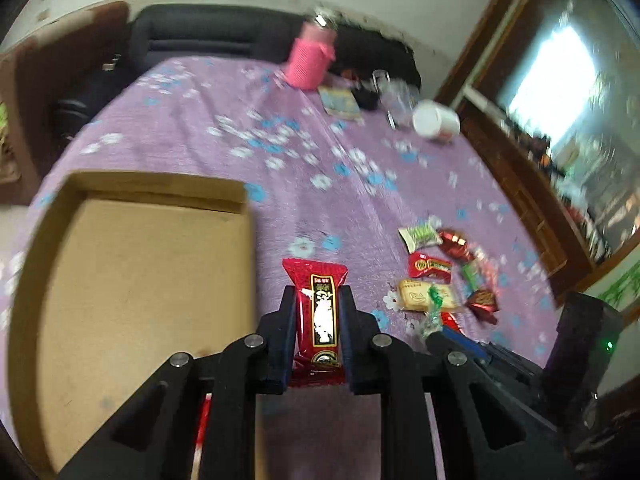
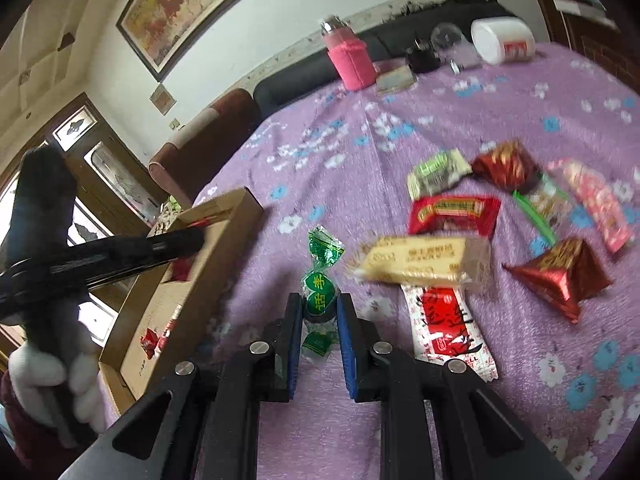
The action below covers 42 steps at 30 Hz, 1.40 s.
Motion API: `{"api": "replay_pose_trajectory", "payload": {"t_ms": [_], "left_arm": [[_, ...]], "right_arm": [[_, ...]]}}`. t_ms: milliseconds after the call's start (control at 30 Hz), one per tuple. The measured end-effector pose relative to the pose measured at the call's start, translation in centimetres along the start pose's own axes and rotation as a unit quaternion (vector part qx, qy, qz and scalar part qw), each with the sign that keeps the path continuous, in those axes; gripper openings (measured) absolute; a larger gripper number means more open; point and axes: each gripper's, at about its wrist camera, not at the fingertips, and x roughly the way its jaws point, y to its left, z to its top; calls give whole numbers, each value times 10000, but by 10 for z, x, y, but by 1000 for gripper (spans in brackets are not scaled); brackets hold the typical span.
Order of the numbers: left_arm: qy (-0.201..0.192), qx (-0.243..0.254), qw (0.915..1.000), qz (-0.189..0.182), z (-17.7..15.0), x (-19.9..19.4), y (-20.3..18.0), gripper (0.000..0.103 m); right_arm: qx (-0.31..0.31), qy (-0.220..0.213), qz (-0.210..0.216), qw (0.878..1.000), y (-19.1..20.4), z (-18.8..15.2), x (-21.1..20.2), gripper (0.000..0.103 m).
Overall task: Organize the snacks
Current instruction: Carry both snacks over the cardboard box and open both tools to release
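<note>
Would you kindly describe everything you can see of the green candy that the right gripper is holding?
The green candy is a small round sweet in a shiny, see-through green twist wrapper with yellow characters on its face. Both twisted ends fan out, one above toward the table and one below toward the camera. It stands roughly upright, pinched at its middle between the two blue pads of the right gripper, and looks lifted off the purple flowered tablecloth. Only the pads appear to touch it.
</note>
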Motion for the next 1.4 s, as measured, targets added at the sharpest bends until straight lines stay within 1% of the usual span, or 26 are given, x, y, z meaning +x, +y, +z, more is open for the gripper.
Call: {"api": "replay_pose_trajectory", "payload": {"t_ms": [67, 100, 167, 200, 300, 367, 433, 600, 633, 700, 733, 767, 800, 867, 900, 967, 1067, 1133, 1200, 1233, 1333, 1400], "left_arm": [[-227, -163, 9996, 68, -8, -29, 20, 19], [-305, -231, 9992, 136, -12, -39, 30, 19], [-466, -377, 9976, 344, -21, -57, 53, 19], [-499, -466, 9967, 437, -26, -61, 66, 19], [-428, -908, 9933, 576, -42, -64, 105, 19], [-374, -1103, 9913, 612, -50, -63, 124, 19], [-310, -1265, 9894, 649, -58, -59, 140, 19], [-249, -1322, 9886, 671, -62, -54, 157, 19], [-272, -1328, 9885, 665, -62, -55, 157, 21], [-372, -1353, 9881, 626, -63, -61, 157, 33], [-444, -1372, 9875, 631, -63, -66, 156, 47], [-484, -1392, 9869, 651, -63, -69, 156, 59], [-567, -1431, 9857, 681, -64, -77, 155, 61], [-712, -1463, 9849, 597, -64, -88, 152, 63], [-774, -1508, 9840, 545, -64, -94, 150, 66], [-900, -1619, 9815, 486, -66, -109, 141, 82], [-1090, -1632, 9801, 311, -66, -126, 121, 84], [-1215, -1570, 9801, -26, -66, -136, 99, 86], [-1312, -1407, 9810, -241, -66, -141, 75, 88], [-1331, -1294, 9820, -340, -66, -141, 60, 89], [-1154, -900, 9872, -641, -67, -125, 14, 89], [-934, -665, 9903, -786, -72, -104, -14, 89]], "right_arm": [[-165, 21, 162, 9997, 19, 3, -7, 19], [-313, 77, 326, 9990, 37, 5, -9, 19], [-500, 197, 538, 9971, 62, 8, -6, 19], [-623, 333, 691, 9951, 81, 9, 1, 19], [-837, 680, 881, 9903, 117, 4, 27, 19], [-1065, 952, 855, 9860, 143, -4, 53, 19], [-1168, 1153, 801, 9832, 159, -12, 73, 20], [-1314, 1462, 597, 9787, 183, -23, 116, 20], [-1346, 1494, 565, 9779, 185, -23, 121, 20], [-1393, 1483, 456, 9780, 189, -24, 126, 21], [-1396, 1485, 453, 9780, 190, -24, 125, 21], [-1389, 1473, 452, 9782, 187, -23, 123, 23], [-1374, 1413, 444, 9794, 186, -21, 117, 24], [-1365, 1279, 438, 9814, 182, -16, 104, 24], [-1348, 1223, 429, 9824, 180, -13, 97, 24], [-1262, 1031, 421, 9857, 167, -6, 76, 24], [-1008, 716, 335, 9918, 130, 6, 35, 26], [-725, 414, 111, 9964, 93, 14, 2, 29], [-345, 69, -264, 9990, 47, 19, -37, 33], [-204, -43, -437, 9988, 28, 20, -52, 33], [207, -199, -1061, 9939, -29, 21, -88, 32], [455, -185, -1128, 9924, -54, 17, -101, 32]]}}
